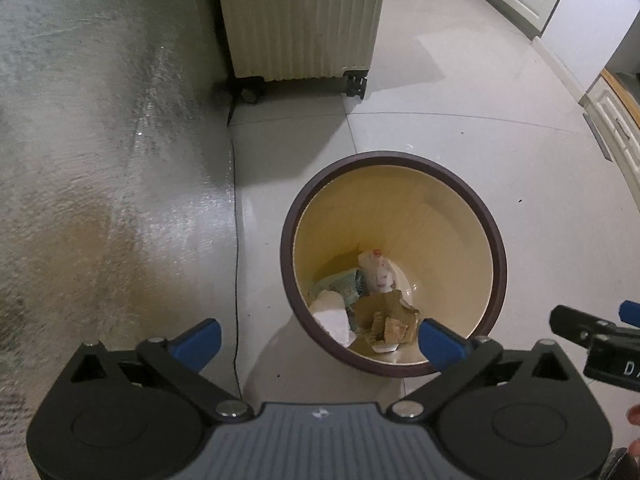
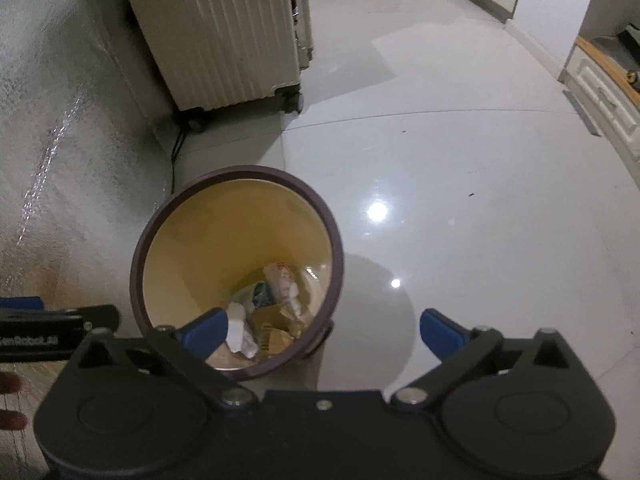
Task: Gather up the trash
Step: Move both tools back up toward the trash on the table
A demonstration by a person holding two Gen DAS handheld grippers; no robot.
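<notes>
A round bin with a dark brown rim [image 1: 496, 240] [image 2: 138, 264] and a cream inside stands on the pale tiled floor. At its bottom lie torn brown cardboard [image 1: 384, 316] [image 2: 276, 328], crumpled white paper [image 1: 330, 312] [image 2: 238, 328], a greenish wrapper [image 1: 340, 284] and a white bottle [image 1: 376, 270] [image 2: 280, 278]. My left gripper [image 1: 320, 340] hangs above the bin's near left edge, open, with nothing between its blue pads. My right gripper [image 2: 322, 334] hovers above the bin's near right edge, open and holding nothing. The right gripper's tip [image 1: 592, 332] shows at the right edge of the left wrist view.
A ribbed cream suitcase on wheels [image 1: 300, 20] [image 2: 224, 40] stands behind the bin by a shiny grey wall [image 1: 100, 160]. A black cable [image 1: 236, 260] runs along the wall's foot. White cabinets [image 1: 612, 120] [image 2: 600, 92] line the far right.
</notes>
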